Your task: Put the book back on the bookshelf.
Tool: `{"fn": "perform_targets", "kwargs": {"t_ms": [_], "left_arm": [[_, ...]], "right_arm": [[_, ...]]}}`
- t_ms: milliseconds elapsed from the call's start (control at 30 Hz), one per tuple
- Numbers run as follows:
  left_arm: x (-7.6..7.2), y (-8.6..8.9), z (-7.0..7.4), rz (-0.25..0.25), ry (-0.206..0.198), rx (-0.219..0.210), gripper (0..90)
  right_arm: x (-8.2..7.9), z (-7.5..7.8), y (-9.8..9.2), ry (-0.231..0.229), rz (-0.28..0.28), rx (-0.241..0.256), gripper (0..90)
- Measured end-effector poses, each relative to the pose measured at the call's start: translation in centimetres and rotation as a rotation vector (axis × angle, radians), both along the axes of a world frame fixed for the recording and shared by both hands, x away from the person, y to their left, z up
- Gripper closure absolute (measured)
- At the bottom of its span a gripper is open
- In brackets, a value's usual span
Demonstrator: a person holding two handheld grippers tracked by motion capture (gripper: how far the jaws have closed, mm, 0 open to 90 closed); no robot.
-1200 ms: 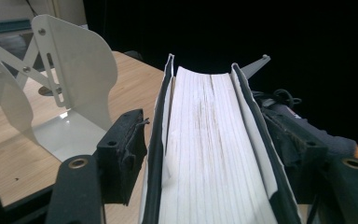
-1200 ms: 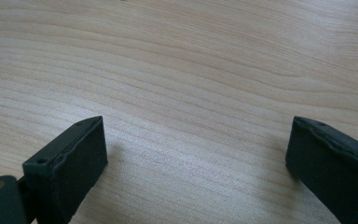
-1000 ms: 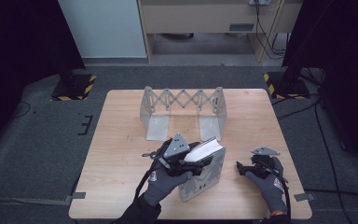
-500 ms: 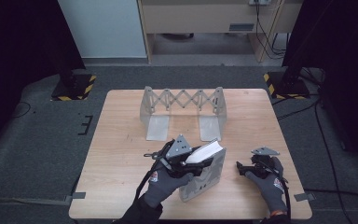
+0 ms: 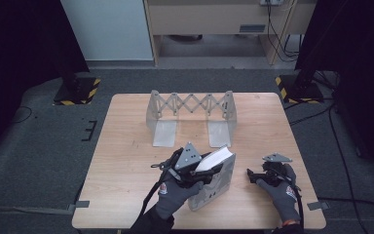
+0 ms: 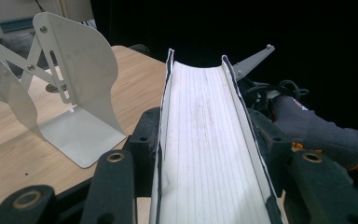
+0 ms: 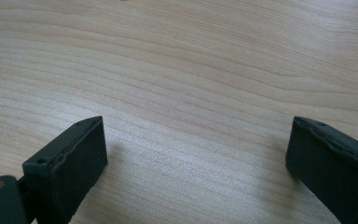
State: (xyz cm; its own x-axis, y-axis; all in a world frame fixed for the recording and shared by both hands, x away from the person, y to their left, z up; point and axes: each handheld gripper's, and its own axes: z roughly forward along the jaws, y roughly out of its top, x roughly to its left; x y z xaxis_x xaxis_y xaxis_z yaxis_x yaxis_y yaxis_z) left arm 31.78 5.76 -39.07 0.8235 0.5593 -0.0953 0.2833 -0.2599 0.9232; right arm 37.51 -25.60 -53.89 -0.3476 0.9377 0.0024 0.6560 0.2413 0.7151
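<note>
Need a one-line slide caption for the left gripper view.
Left hand-held gripper clamps a book page-edge up, with the expandable metal book rack on the wooden table beyond.

The left tool (image 6: 209, 186) gripped a book (image 6: 209, 140), page edges up, between its black jaws. A metal bookend rack (image 6: 70, 88) stood on the wooden surface (image 6: 9, 140) beyond; a gloved hand (image 6: 317, 135) rested nearby.
</note>
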Motion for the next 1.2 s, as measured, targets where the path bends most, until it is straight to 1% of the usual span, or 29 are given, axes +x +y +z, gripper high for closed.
{"fn": "perform_targets", "kwargs": {"t_ms": [133, 233, 333, 400, 500, 667, 833, 1033, 1133, 1200], "left_arm": [[0.2, 0.1, 0.3, 0.01, 0.014, 0.002, 52.3], [0.3, 0.6, 0.7, 0.025, 0.021, -0.013, 52.3], [0.4, 1.6, 1.6, 0.047, 0.018, -0.044, 52.3], [0.4, 2.5, 2.3, 0.068, 0.009, -0.061, 52.2], [0.5, 3.8, 2.9, 0.1, -0.002, -0.059, 52.2], [0.9, 6.4, 3.4, 0.175, -0.009, -0.046, 52.2], [1.6, 9.2, 3.7, 0.258, -0.003, -0.033, 52.3], [2.7, 12.4, 4.3, 0.371, -0.01, -0.057, 52.3], [3.4, 13.4, 4.5, 0.415, -0.007, -0.059, 52.2], [4.0, 13.8, 4.6, 0.441, -0.01, -0.045, 52.2]], "right_arm": [[0.0, 0.0, 0.0, 0.0, 0.0, 0.0, 5.5], [0.0, 0.0, 0.0, -0.001, 0.001, -0.001, 5.5], [0.0, 0.0, 0.0, -0.001, 0.001, -0.001, 5.5], [0.0, 0.0, 0.0, -0.001, 0.001, -0.001, 5.5], [0.0, 0.0, 0.0, 0.002, 0.002, -0.001, 5.5], [0.0, 0.0, 0.0, 0.002, 0.002, -0.001, 5.5], [0.0, 0.0, 0.0, 0.002, 0.004, -0.002, 5.5], [0.0, 0.0, 0.0, 0.002, 0.002, -0.001, 5.5], [0.0, 0.0, 0.0, 0.002, 0.003, -0.001, 5.5], [0.0, 0.0, 0.0, 0.002, 0.002, -0.001, 5.5]]}}
